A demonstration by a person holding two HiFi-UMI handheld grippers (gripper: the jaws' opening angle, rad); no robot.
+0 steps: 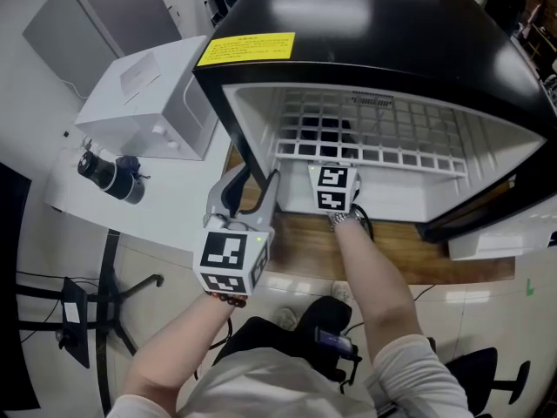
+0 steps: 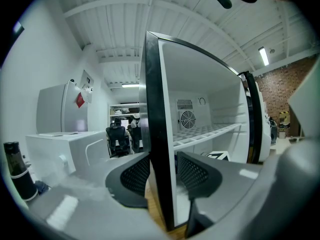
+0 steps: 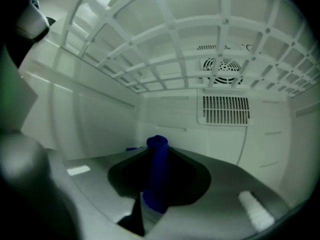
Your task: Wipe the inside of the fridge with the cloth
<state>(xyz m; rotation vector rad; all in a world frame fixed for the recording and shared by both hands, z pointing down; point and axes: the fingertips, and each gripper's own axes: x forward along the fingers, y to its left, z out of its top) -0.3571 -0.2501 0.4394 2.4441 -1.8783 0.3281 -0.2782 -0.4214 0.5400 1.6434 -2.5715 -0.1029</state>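
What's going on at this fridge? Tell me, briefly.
A person works at the open fridge with a handheld gripper in each hand. The left gripper is clamped on the fridge's side wall at its front edge. The right gripper reaches inside, under the wire shelf, shut on a blue cloth. Whether the cloth touches the interior isn't visible.

Bright, glare-streaked, fisheye-warped edges

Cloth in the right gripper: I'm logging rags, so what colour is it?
Dark blue; the cloth shows best in the right gripper view.
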